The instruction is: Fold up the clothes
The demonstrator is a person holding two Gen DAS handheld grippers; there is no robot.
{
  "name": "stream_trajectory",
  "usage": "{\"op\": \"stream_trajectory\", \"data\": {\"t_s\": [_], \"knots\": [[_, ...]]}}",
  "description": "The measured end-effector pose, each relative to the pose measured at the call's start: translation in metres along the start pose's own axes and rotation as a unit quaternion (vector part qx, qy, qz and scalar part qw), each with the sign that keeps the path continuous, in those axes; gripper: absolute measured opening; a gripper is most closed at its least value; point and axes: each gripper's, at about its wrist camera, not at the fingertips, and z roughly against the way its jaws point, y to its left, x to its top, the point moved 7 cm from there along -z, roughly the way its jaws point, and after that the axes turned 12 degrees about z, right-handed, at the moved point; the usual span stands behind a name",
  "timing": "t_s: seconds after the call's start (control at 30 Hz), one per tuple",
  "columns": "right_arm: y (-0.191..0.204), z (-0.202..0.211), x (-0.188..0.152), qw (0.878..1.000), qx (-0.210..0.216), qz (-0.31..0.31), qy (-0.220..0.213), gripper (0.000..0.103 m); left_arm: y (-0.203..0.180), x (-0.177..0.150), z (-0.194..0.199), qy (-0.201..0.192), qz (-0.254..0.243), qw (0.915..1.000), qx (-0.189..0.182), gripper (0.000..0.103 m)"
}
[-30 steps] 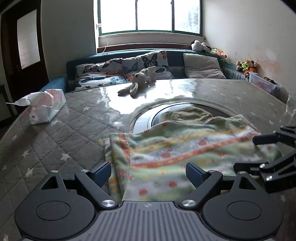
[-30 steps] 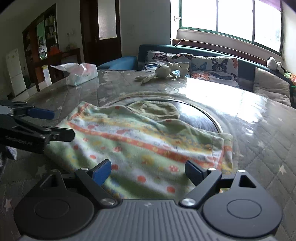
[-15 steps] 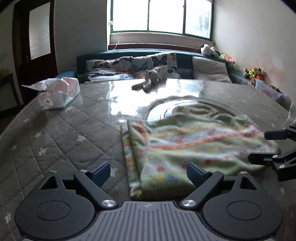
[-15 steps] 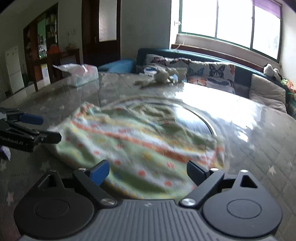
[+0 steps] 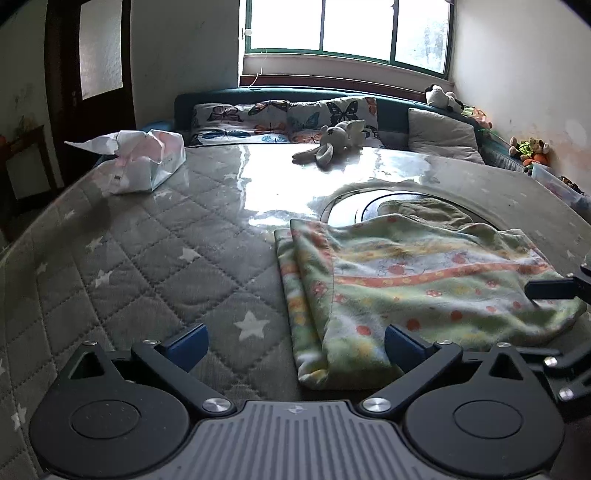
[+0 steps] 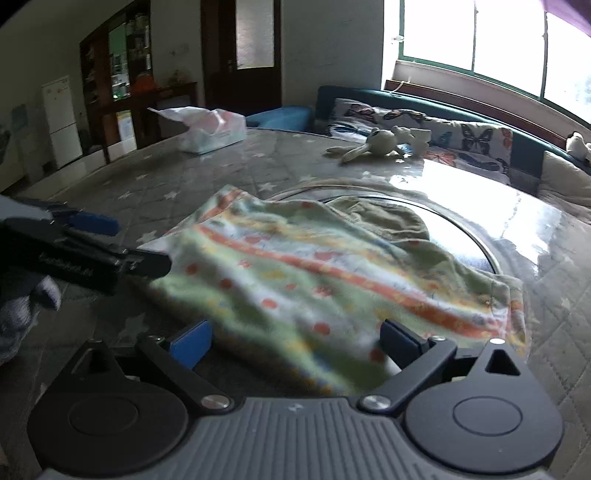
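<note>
Garment, one, folded, lies between two spread, empty grippers.

Bright window, teal sofa, dark door, white walls

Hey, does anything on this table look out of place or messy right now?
A plush rabbit lies sprawled at the table's far edge, unrelated to folding. The folded cloth half-covers an olive garment bunched on the round inset, so the pile sits uneven. Nothing looks spilled or damaged.
</note>
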Motion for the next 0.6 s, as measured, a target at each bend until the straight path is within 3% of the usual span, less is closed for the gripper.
{"op": "stream_trajectory", "data": {"t_s": [0.4, 0.6], "knots": [[-0.04, 0.04, -0.042, 0.997, -0.029, -0.068, -0.004, 0.101, 0.009, -0.004, 0.0, 0.008, 0.024, 0.9997, -0.001, 0.103], [-0.04, 0.051, -0.034, 0.997, -0.026, -0.064, -0.031, 0.103, 0.009, -0.003, 0.0, 0.009, 0.024, 0.9997, 0.003, 0.103]]}}
